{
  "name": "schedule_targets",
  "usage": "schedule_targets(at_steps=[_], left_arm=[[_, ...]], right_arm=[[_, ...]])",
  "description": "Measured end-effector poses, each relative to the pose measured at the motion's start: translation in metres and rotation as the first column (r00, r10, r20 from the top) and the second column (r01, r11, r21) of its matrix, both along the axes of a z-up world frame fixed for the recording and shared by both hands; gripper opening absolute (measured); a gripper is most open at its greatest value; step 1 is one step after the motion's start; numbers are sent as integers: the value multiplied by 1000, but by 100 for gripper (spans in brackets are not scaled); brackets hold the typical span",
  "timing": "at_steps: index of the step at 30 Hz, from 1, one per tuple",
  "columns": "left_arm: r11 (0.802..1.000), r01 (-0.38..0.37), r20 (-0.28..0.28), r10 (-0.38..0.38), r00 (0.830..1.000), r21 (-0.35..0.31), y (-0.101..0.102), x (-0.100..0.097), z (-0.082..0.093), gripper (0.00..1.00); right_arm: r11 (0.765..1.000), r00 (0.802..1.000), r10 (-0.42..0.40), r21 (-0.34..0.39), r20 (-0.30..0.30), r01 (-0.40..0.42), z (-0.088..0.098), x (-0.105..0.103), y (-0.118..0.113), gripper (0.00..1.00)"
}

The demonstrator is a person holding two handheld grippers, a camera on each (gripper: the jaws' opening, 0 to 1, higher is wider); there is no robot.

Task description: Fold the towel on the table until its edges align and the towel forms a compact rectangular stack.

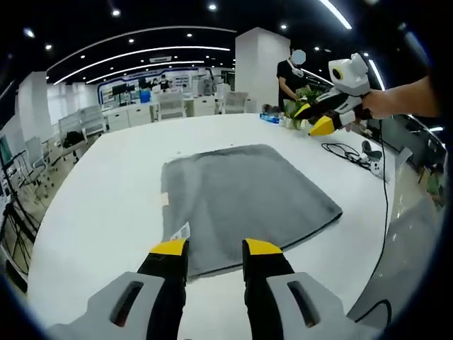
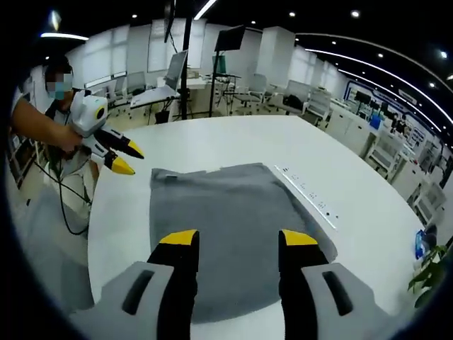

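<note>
The grey towel [image 1: 244,205] is the landmark: it lies spread flat near the middle of the white table [image 1: 106,205], a single layer as far as one can judge, with a small white label [image 1: 181,232] at its near-left corner in the left gripper view.

Going left to right in that view, the left gripper [image 1: 214,249] hovers just short of the towel's near edge, its yellow-tipped jaws apart and holding nothing. Beyond the towel's far right corner the right gripper [image 1: 327,120] is held up in a hand [image 1: 379,105], well apart from the cloth, with a black cable [image 1: 354,152] trailing on the table below it.

In the right gripper view, that gripper's own jaws also stand spread and empty over the towel's near edge (from the opposite side), with a white strip [image 2: 308,195] lying just right of the towel.

No fold looks made yet; this reads as the approach. The next move probably calls for lowering both grippers to corners of one edge and pinching them.
</note>
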State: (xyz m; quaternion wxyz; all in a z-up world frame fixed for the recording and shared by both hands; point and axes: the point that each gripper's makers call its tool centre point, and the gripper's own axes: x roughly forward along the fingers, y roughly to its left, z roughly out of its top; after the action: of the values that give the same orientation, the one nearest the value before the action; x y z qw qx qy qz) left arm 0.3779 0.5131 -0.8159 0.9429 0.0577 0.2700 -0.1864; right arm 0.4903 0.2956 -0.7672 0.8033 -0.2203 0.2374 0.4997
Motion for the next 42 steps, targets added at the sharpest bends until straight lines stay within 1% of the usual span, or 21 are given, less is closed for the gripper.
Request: schedule_targets(at_steps=[3, 5, 9, 14, 16, 22, 25, 26, 30, 32, 35, 38, 40, 42], left_arm=[[1000, 5, -3, -5, 1000, 4, 1, 3, -3, 31], [1000, 8, -7, -8, 1000, 12, 1, 0, -3, 31], [1000, 8, -20, -7, 1000, 14, 4, 4, -12, 31], [1000, 11, -32, -11, 999, 17, 5, 4, -17, 31], [1000, 13, -38, -12, 999, 23, 5, 5, -19, 31], [1000, 12, -54, -11, 998, 25, 7, 6, -25, 31], [1000, 14, -61, -12, 998, 26, 7, 5, -26, 31], [1000, 14, -63, -12, 998, 27, 6, 5, -27, 31], [1000, 14, -68, -12, 998, 25, 6, 6, -28, 31], [1000, 7, -76, -5, 997, 20, 6, 5, -29, 31], [1000, 11, -80, -9, 997, 29, 7, 4, -30, 31], [999, 11, -87, -9, 996, 31, 10, 6, -33, 31], [1000, 10, -89, -7, 996, 29, 10, 4, -33, 31], [999, 10, -92, -7, 996, 32, 11, 3, -34, 31]], right_arm=[[1000, 1000, 6, 1, -6, -6, -1, -9, -4, 44], [1000, 1000, 9, -1, -9, -9, -5, -13, -6, 44], [1000, 1000, 3, -7, -26, -3, -15, -23, -12, 44], [1000, 999, -2, -9, -42, 2, -26, -36, -18, 44], [1000, 999, 0, -12, -45, -1, -29, -45, -20, 44], [999, 997, 11, -40, -71, -14, -54, -51, -31, 42], [999, 996, 19, -47, -87, -23, -59, -56, -34, 42], [998, 996, 19, -49, -91, -24, -57, -59, -35, 42], [999, 993, 7, -46, -114, -12, -65, -64, -40, 42], [998, 993, 11, -56, -114, -18, -69, -67, -40, 42], [996, 992, 33, -82, -124, -43, -79, -74, -42, 42], [994, 989, 43, -96, -144, -57, -89, -80, -43, 41], [991, 987, 55, -115, -153, -73, -100, -84, -45, 40], [989, 984, 66, -123, -163, -86, -105, -90, -45, 40]])
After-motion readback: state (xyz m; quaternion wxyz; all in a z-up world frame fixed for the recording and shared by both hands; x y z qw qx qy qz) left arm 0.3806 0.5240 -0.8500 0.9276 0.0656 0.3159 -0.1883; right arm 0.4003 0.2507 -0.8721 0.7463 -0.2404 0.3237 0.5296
